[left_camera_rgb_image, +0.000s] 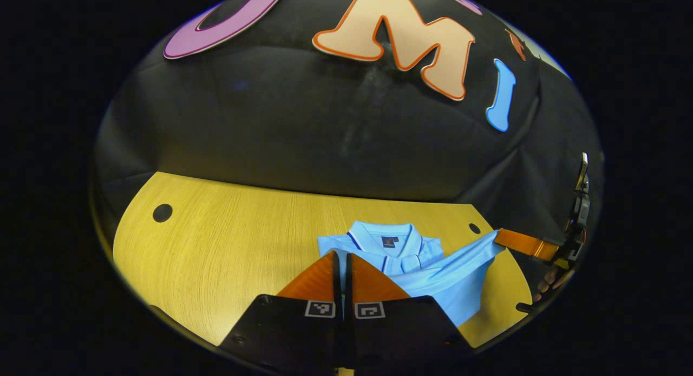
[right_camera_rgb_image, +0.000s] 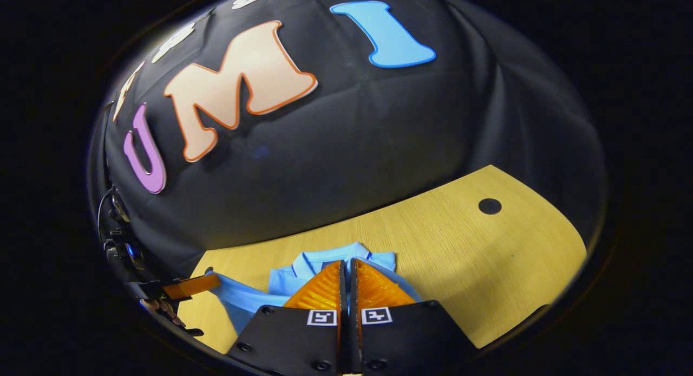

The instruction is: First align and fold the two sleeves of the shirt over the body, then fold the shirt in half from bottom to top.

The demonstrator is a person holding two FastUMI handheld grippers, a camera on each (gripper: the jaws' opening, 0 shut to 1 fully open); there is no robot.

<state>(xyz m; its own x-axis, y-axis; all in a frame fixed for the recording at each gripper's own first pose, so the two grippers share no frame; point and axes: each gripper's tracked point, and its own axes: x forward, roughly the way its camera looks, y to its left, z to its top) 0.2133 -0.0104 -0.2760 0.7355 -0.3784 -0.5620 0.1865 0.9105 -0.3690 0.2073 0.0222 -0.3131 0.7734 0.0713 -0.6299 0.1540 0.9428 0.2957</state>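
Both grippers' own fingers hide the shirt's lower body. Light blue shirt [left_camera_rgb_image: 417, 267] sits low centre-right in left gripper view, collar [left_camera_rgb_image: 387, 238] toward the black cloth wall, hem toward camera, on the wooden table [left_camera_rgb_image: 227, 240]. Left gripper [left_camera_rgb_image: 342, 265] and right gripper [right_camera_rgb_image: 346, 273]: fingers together, each pinching a shirt edge. A hand [left_camera_rgb_image: 552, 281] is cut off at right edge. Black round grommet [right_camera_rgb_image: 489, 206] upper right of tabletop.
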